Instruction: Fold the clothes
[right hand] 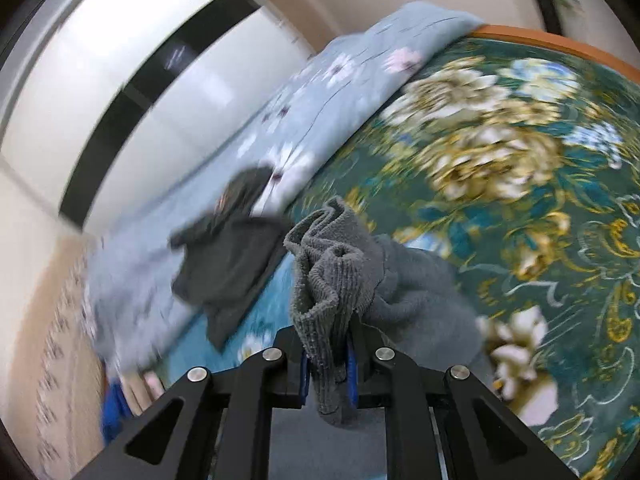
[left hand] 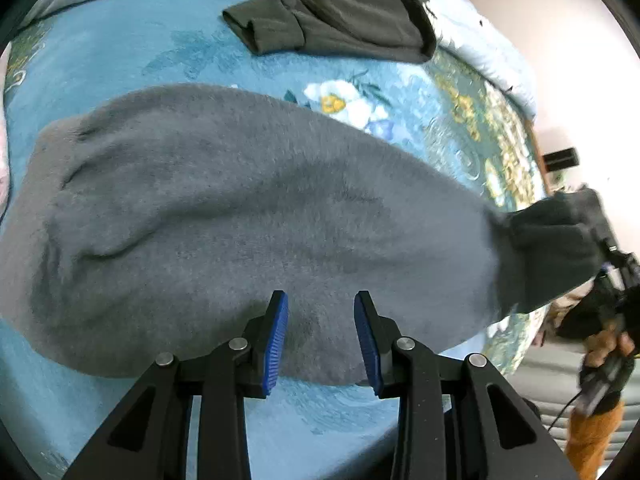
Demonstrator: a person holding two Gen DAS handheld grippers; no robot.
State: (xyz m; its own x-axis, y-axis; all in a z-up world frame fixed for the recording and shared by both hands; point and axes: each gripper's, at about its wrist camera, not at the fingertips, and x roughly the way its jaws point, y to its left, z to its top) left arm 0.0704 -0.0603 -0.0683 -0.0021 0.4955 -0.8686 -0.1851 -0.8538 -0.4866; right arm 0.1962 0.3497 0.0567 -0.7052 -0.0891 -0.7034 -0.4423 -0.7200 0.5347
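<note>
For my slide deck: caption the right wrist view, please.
Right gripper shut on the grey garment's ribbed cuff above a floral bedspread.

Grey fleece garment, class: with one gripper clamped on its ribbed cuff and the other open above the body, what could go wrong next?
1. The right gripper pinches only the ribbed cuff; it may slip out.
2. The left gripper is open, so the grey fleece garment could drag across the bedspread and bunch.

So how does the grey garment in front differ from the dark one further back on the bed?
The grey garment is lighter, fleecy and spread wide, its cuff pinched by the right gripper. The dark garment is smoother, bunched and untouched. Both rest on the blue bedspread.
</note>
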